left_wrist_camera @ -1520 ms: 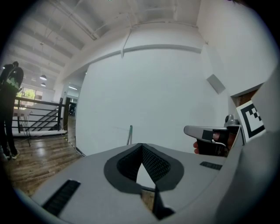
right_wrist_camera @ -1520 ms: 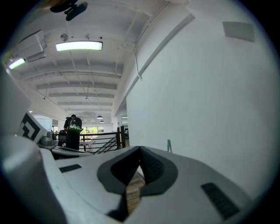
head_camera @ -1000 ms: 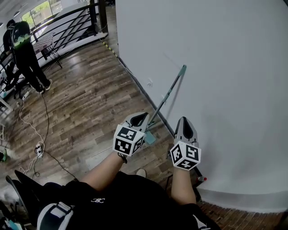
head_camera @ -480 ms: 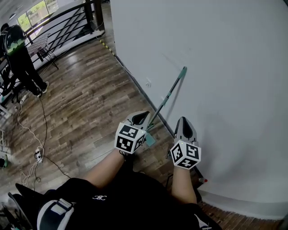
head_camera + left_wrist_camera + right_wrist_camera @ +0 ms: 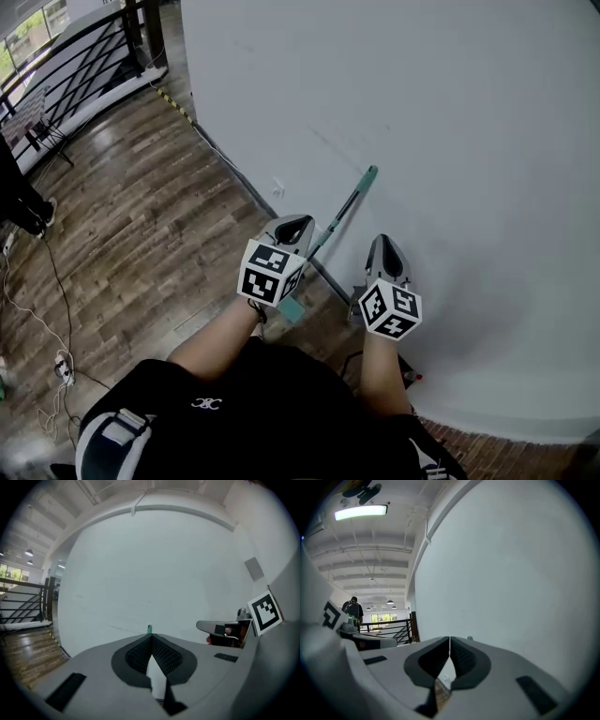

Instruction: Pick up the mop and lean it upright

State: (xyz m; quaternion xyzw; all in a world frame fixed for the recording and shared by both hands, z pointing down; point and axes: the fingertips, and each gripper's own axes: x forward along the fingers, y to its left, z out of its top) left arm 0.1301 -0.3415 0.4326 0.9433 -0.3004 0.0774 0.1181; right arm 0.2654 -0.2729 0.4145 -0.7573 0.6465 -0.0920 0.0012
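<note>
White wall fills the upper right, and the mop leans on it at centre frame with its head on the wood floor, apparently propped, so left gripper and right gripper hover just below it, jaws pressed together, empty.

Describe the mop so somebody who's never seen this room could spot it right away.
Find the big white wall where it meets the wood floor. The mop leans against that wall, just beyond the left gripper, with its thin dark handle slanting up from the floor. It is the only long pole there, and its teal tip stands out against the white.
</note>
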